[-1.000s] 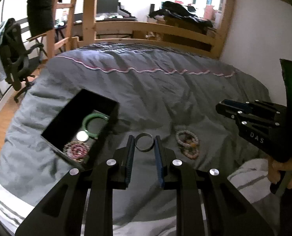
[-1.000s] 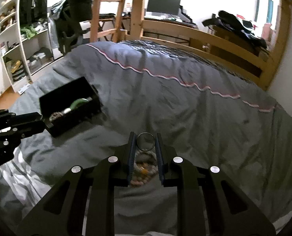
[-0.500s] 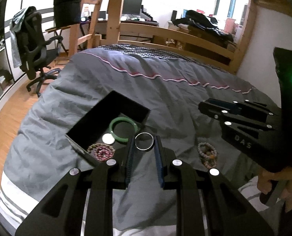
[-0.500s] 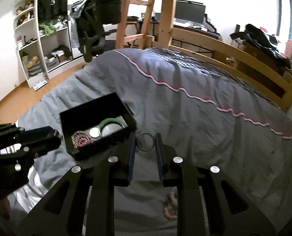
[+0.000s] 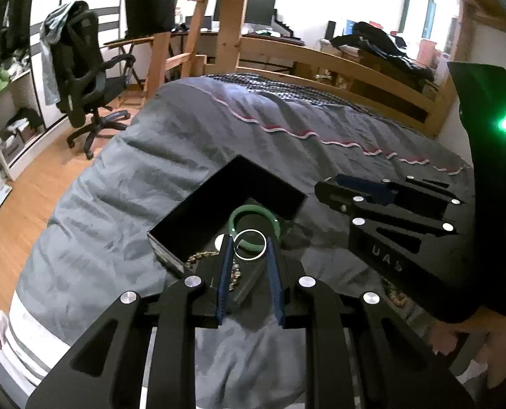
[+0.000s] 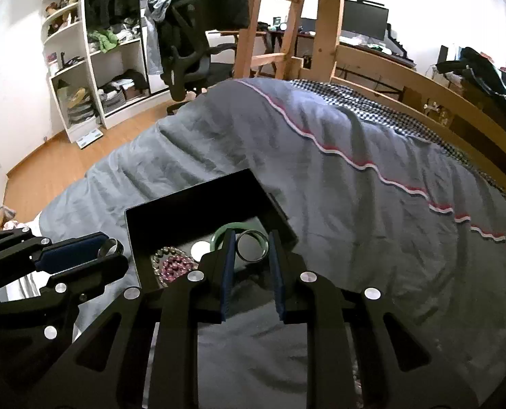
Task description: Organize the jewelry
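A black open box [image 5: 198,211] [image 6: 185,204] sits on the grey bedspread. Inside lie a green bangle [image 5: 249,213] [image 6: 220,231], a beaded bracelet [image 6: 173,267] and a small white disc [image 6: 198,248]. My left gripper [image 5: 250,244] is shut on a silver ring [image 5: 261,238] and holds it over the box's near corner. My right gripper [image 6: 251,247] is shut on a dark metal ring [image 6: 256,257], also over the box's near edge. The left gripper with its ring shows in the right wrist view [image 6: 110,247]. The right gripper shows in the left wrist view [image 5: 334,184].
A beaded bracelet [image 5: 397,294] lies on the bedspread [image 5: 185,143] under the right gripper. A wooden bed frame [image 5: 321,64] runs along the far side. An office chair [image 5: 82,78] and white shelves [image 6: 93,78] stand on the wood floor at left.
Both grippers have moved left, each with its ring, from the bedspread near the loose bracelets to above the box. The box now sits right below the fingertips.
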A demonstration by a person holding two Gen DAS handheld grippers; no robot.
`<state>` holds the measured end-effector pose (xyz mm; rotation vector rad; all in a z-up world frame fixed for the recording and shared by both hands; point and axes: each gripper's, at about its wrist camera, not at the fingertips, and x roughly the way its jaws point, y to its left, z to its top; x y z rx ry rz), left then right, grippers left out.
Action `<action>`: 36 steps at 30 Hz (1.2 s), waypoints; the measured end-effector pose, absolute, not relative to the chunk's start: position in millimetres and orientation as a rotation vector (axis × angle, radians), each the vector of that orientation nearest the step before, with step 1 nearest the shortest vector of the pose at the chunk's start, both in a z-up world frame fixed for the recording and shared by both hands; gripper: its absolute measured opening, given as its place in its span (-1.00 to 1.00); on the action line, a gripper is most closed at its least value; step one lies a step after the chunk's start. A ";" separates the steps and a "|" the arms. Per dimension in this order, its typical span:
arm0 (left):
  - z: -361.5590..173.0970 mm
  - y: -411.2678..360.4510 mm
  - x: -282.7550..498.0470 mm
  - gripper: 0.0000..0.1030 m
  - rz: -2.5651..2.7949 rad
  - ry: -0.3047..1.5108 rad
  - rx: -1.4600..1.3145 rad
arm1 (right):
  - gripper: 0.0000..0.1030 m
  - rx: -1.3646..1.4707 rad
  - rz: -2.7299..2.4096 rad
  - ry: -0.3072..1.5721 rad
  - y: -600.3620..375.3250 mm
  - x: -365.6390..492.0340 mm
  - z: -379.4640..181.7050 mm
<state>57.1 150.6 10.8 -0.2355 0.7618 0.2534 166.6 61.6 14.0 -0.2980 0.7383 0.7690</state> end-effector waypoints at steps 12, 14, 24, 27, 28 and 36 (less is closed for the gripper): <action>-4.3 168.6 65.1 -0.62 0.309 0.788 -0.308 | -0.61 -0.293 0.807 0.799 96.5 185.0 -18.1; -8.0 169.3 67.1 -0.62 0.309 0.796 -0.310 | -0.61 -0.294 0.810 0.807 99.3 187.7 -24.2; -16.9 171.3 73.2 -0.62 0.310 0.816 -0.333 | -0.60 -0.254 0.828 0.830 104.9 201.2 -39.1; -14.6 170.2 72.3 -0.48 0.326 0.805 -0.320 | -0.53 -0.235 0.836 0.845 105.3 203.8 -40.7; -13.7 169.9 71.6 -0.41 0.329 0.800 -0.320 | -0.35 -0.230 0.838 0.845 105.0 204.2 -40.8; -7.5 173.8 66.1 0.06 0.374 0.773 -0.328 | 0.30 -0.189 0.778 0.841 97.9 210.4 -37.6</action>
